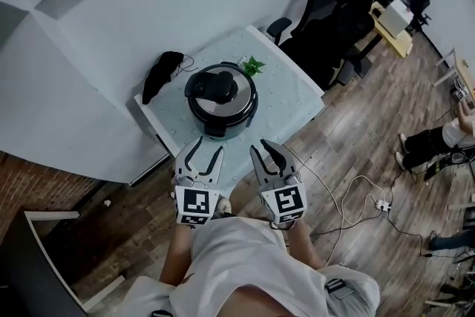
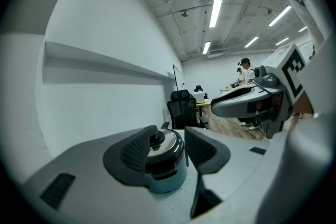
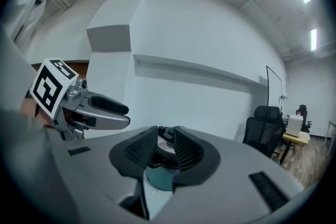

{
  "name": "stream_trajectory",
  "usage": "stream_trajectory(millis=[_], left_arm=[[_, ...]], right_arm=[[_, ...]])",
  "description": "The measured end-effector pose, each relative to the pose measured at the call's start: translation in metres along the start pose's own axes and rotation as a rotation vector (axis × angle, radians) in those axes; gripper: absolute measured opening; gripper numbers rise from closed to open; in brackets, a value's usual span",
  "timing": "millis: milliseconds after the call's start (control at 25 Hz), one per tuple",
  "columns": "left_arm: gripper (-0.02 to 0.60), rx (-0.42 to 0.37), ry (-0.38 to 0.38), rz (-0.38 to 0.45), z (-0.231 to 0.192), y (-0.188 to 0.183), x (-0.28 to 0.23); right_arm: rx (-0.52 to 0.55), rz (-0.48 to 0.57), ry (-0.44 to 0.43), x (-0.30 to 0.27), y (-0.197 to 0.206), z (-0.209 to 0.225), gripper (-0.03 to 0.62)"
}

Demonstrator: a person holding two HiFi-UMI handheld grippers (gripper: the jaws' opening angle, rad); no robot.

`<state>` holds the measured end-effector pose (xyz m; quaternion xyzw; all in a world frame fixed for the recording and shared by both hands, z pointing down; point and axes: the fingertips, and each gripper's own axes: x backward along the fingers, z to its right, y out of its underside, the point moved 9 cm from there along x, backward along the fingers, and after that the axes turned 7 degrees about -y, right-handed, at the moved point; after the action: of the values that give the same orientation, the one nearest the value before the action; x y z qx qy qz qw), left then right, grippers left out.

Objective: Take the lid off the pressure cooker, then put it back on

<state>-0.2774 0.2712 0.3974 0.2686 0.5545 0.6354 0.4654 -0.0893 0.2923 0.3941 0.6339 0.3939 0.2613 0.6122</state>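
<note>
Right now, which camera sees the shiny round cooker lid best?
The head view: the round silver-and-black pressure cooker lid shows whole from above. Both gripper views see it side-on, partly hidden behind their own jaws.

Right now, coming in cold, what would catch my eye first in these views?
The pressure cooker, its lid on, sits in the middle of the small table. The left gripper and right gripper hang empty by the table's near corner, jaws slightly apart, pointing at the cooker. A black object lies at the table's left corner.
</note>
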Motion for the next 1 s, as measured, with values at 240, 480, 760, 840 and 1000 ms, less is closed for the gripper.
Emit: stream_trajectory(millis=[240,480,760,840,1000], left_arm=[[0.201,-0.006,0.021,0.008,-0.013,-0.001,-0.024],[0.201,0.001,0.034,-0.049,-0.013,0.004,-0.047],[0.201,-0.009,0.045,-0.057,-0.014,-0.003,-0.078],[0.201,-0.011,0.032,-0.062,-0.017,-0.005,-0.088],[0.201,0.005,0.000,-0.090,-0.020,-0.006,-0.111]], right_arm=[[0.005,-0.010,0.033,-0.012,0.001,0.010,0.097],[-0.012,-0.027,0.071,-0.018,0.007,0.027,0.097],[-0.035,-0.045,0.062,-0.035,0.014,0.052,0.097],[-0.038,-0.047,0.044,-0.045,0.016,0.062,0.097],[-0.041,-0.052,-0.008,-0.065,0.018,0.083,0.097]])
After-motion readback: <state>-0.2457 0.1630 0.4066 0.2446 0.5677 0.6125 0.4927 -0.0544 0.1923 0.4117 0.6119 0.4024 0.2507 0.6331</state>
